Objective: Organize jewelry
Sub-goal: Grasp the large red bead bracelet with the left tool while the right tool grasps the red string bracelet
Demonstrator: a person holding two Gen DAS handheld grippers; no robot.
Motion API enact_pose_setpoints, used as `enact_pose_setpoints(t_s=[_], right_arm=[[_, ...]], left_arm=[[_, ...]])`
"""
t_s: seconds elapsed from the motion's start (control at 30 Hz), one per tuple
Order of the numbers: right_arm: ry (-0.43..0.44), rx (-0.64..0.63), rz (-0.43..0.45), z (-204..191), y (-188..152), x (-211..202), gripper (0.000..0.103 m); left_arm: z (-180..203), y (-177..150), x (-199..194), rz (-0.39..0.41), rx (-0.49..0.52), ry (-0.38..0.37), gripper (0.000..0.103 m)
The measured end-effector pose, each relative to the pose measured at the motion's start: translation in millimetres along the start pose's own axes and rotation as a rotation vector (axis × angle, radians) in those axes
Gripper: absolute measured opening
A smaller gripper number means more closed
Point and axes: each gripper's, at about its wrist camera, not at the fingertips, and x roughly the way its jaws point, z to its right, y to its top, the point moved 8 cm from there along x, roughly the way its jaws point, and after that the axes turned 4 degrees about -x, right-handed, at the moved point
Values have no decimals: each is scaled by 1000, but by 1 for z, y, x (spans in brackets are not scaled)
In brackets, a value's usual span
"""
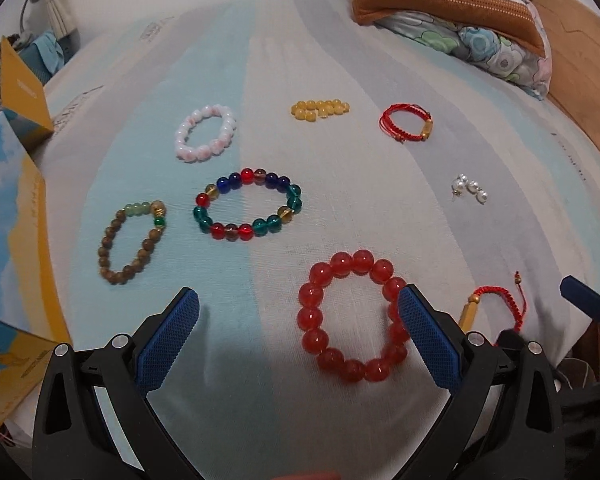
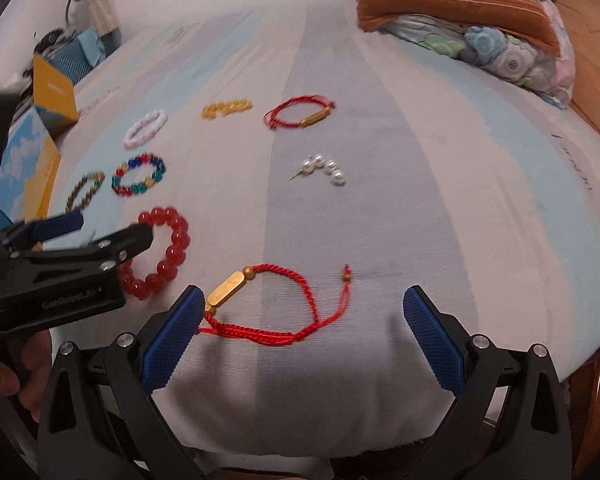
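Jewelry lies spread on a striped bedsheet (image 1: 260, 80). My left gripper (image 1: 298, 312) is open and empty; a red bead bracelet (image 1: 352, 316) lies by its right finger. Beyond lie a multicolour bead bracelet (image 1: 248, 204), a brown wooden bead bracelet (image 1: 130, 242), a pink-white bracelet (image 1: 206, 133), yellow beads (image 1: 320, 110), a red cord bracelet (image 1: 406, 124) and pearl earrings (image 1: 470, 191). My right gripper (image 2: 304, 312) is open and empty over a second red cord bracelet with a gold tube (image 2: 268, 304). The left gripper (image 2: 112, 236) shows in the right wrist view.
Yellow and blue boxes (image 1: 16, 208) stand along the bed's left edge. Folded striped and floral bedding (image 1: 452, 12) lies at the back right. A wooden bed frame (image 1: 580, 72) runs along the right. The bed's front edge is just below both grippers.
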Motion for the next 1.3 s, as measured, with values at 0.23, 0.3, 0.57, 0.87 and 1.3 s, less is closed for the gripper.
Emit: enact_pose_setpoints(t_s=[0.23,0.3,0.57,0.87,1.3], right_arm=[[-21,-43,-5,-10,-2,17,96],[-15,-43,-9,-11,-3,20,91],[12,-38,15,-21,-4,18,84],[-19,-52,-2,-25,-7,25,84],[-4,-36,0,-20,-8,24,51]], left_arm=[[2,4,19,-6,2,20,97],[2,5,21,5,5,26,97],[2,5,19,40,-3,-9,97],[12,2,24,41,20,-50,98],[21,1,31,39,47,-48,96]])
